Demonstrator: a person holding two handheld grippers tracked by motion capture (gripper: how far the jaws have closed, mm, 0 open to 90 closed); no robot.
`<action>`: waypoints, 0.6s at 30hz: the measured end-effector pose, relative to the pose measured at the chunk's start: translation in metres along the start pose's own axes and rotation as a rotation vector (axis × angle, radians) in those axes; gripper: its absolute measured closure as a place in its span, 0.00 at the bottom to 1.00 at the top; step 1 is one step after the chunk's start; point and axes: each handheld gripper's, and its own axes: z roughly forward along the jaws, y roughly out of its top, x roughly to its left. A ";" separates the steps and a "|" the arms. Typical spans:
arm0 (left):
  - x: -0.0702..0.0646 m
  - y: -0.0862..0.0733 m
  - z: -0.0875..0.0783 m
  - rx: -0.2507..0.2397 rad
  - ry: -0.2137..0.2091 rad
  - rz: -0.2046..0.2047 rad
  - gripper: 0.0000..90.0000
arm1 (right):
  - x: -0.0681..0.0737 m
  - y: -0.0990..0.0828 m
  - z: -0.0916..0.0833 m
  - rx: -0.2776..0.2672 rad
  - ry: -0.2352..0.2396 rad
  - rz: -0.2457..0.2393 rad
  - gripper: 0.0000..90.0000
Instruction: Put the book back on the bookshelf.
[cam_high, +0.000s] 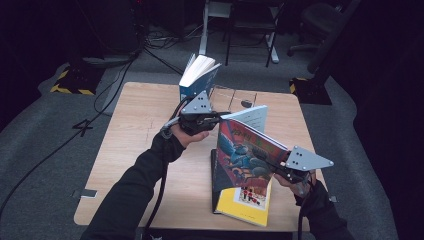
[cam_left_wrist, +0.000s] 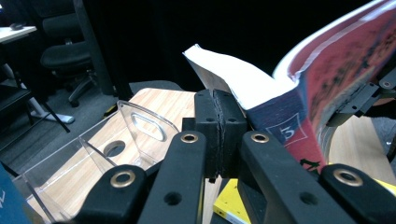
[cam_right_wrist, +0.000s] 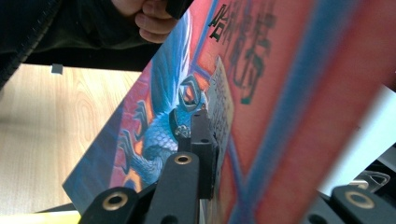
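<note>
Across the middle of the high view lies a light wooden table (cam_high: 135, 150), standing on grey carpet with chairs (cam_high: 320, 20) and cables in the dark behind it.

Largest item on it: a red book (cam_high: 247, 157) with a blue winged creature on its cover. I hold it tilted, raised off the table over the right half, between both grippers. Its spine shows a number 5 in the left gripper view (cam_left_wrist: 288, 133), and its white page block fans open at the top.

Under it, near the front edge, a yellow book (cam_high: 247, 200) lies flat on a dark one.

At the far edge a blue book (cam_high: 200, 77) stands upright, pages slightly spread. Just beside it sits a clear plastic holder (cam_left_wrist: 93, 149); its dividers and an oval cut-out are plain in the left gripper view.

My left gripper (cam_left_wrist: 219, 135): jaws pressed together, pads touching, just beside the corner of the red book's pages. Whether a page is pinched between them I cannot tell.

My right gripper (cam_right_wrist: 219, 144): clamped on the red book's front cover, one jaw flat against the printed face, the other hidden behind it.

My left hand (cam_high: 190, 134) is at table centre; my right (cam_high: 295, 182) is near the right edge.
</note>
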 end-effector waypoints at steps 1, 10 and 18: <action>-0.002 -0.001 -0.001 -0.008 -0.001 -0.011 0.97 | 0.003 0.000 -0.002 -0.001 -0.007 -0.012 0.94; -0.028 -0.008 -0.013 0.060 0.047 0.044 0.76 | 0.016 0.001 -0.018 -0.023 0.001 -0.044 0.94; -0.043 -0.032 -0.020 0.099 0.060 0.002 0.52 | 0.024 0.001 -0.023 -0.031 -0.012 -0.056 0.95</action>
